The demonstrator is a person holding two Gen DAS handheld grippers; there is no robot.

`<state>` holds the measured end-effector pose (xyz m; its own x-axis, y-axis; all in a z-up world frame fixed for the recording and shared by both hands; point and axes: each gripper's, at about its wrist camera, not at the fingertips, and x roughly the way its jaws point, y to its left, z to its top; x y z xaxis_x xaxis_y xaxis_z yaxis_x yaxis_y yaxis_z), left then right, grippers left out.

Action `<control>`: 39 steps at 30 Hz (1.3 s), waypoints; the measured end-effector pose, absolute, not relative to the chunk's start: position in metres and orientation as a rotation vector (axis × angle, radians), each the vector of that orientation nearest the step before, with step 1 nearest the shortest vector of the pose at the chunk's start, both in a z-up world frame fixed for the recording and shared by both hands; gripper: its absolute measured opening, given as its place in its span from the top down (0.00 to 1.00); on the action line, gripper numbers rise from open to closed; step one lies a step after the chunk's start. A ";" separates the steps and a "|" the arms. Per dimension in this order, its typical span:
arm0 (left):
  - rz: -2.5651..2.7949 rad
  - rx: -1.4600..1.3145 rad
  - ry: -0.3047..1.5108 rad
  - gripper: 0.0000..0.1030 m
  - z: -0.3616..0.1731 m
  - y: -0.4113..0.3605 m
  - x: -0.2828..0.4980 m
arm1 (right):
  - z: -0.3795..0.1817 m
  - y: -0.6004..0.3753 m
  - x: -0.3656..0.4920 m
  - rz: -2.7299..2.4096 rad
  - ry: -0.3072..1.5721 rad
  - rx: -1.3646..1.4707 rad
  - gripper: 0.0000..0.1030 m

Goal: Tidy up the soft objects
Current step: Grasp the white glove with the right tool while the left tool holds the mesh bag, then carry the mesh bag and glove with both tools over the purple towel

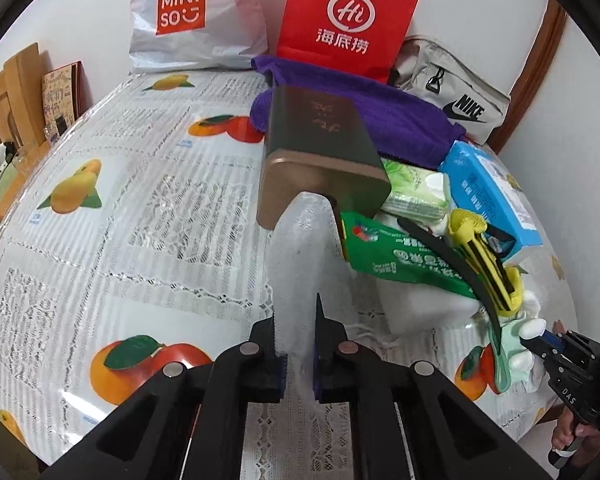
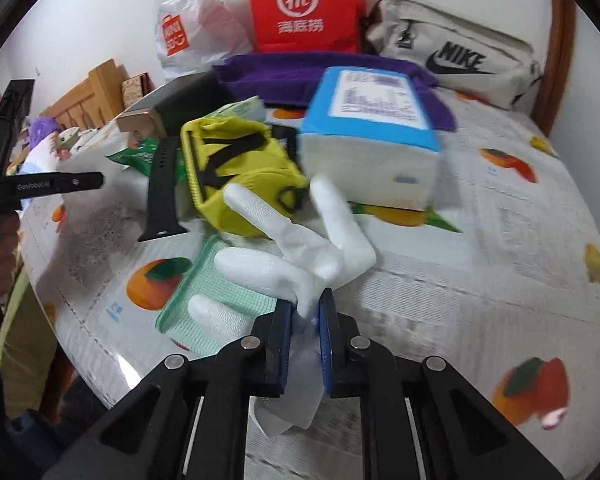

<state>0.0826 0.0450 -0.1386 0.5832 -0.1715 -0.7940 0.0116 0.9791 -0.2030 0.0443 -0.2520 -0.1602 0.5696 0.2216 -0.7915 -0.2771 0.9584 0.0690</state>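
My left gripper [image 1: 297, 320] is shut on a white translucent foam sheet [image 1: 300, 248]. The sheet runs up from the jaws to a dark box with a bronze end [image 1: 320, 160] that tilts on top of it. My right gripper [image 2: 305, 308] is shut on the cuff of a white glove [image 2: 300, 248]. The glove's fingers spread over a mint green cloth [image 2: 216, 300] and touch a yellow pouch [image 2: 240, 168]. In the left wrist view the right gripper [image 1: 548, 340] is at the table's right edge, beside the glove [image 1: 532, 330].
A black strap [image 2: 160, 196], green packets [image 1: 404, 256], a blue tissue box [image 2: 372, 136] and a purple towel [image 1: 380, 112] crowd the pile. A red paper bag [image 1: 348, 20], a white shopping bag [image 1: 188, 20] and a beige waist bag [image 2: 456, 60] stand by the wall. The fruit-print tablecloth [image 1: 120, 200] lies bare at left.
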 end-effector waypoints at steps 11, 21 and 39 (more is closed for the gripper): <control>-0.106 -0.184 0.873 0.92 -0.098 0.053 0.079 | -0.112 -0.288 0.043 0.240 0.820 0.043 0.89; -0.084 -0.131 0.831 0.92 -0.063 0.044 0.098 | -0.076 -0.290 0.076 0.243 0.780 0.069 0.89; -0.079 -0.131 0.813 0.92 -0.030 0.041 0.160 | -0.021 -0.282 0.160 0.261 0.695 0.102 0.89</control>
